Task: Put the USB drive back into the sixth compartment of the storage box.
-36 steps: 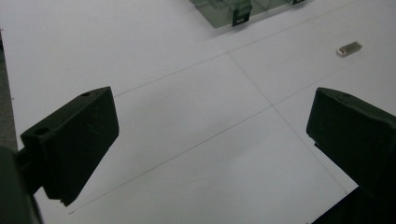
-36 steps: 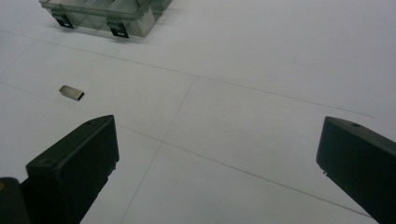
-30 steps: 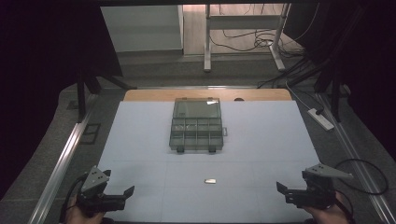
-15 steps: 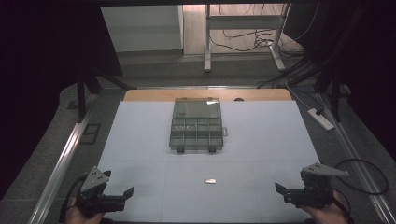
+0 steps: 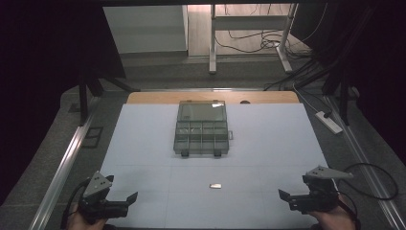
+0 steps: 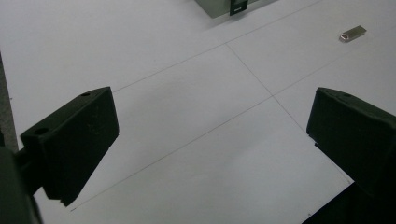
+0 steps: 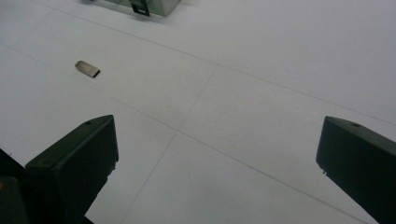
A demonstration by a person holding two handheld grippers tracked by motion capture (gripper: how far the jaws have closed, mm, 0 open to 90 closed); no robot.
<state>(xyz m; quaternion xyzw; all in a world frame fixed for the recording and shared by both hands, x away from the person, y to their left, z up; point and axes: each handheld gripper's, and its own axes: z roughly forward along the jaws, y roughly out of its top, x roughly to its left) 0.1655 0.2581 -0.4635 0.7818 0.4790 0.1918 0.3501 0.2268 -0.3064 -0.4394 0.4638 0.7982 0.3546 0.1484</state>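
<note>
A clear compartment box (image 5: 201, 128) with its lid raised stands at the middle of the white table top (image 5: 143, 143). A small silver metal piece (image 5: 216, 185) lies alone in front of it; it also appears as the metal piece (image 6: 353, 33) and the metal piece (image 7: 87, 68) in the gripper views. My left gripper (image 5: 130, 198) rests at the near left corner, jaws wide apart and empty (image 6: 215, 144). My right gripper (image 5: 284, 196) sits at the near right corner, likewise open with nothing between its jaws (image 7: 217, 154).
A white power strip (image 5: 328, 120) lies on the floor to the right of the table. Cables and a desk frame (image 5: 249, 43) stand beyond the far edge. A metal rail (image 5: 62, 167) runs along the left side.
The right gripper has shifted slightly toward the near edge; the left one holds its place. Nothing on the table has moved.
</note>
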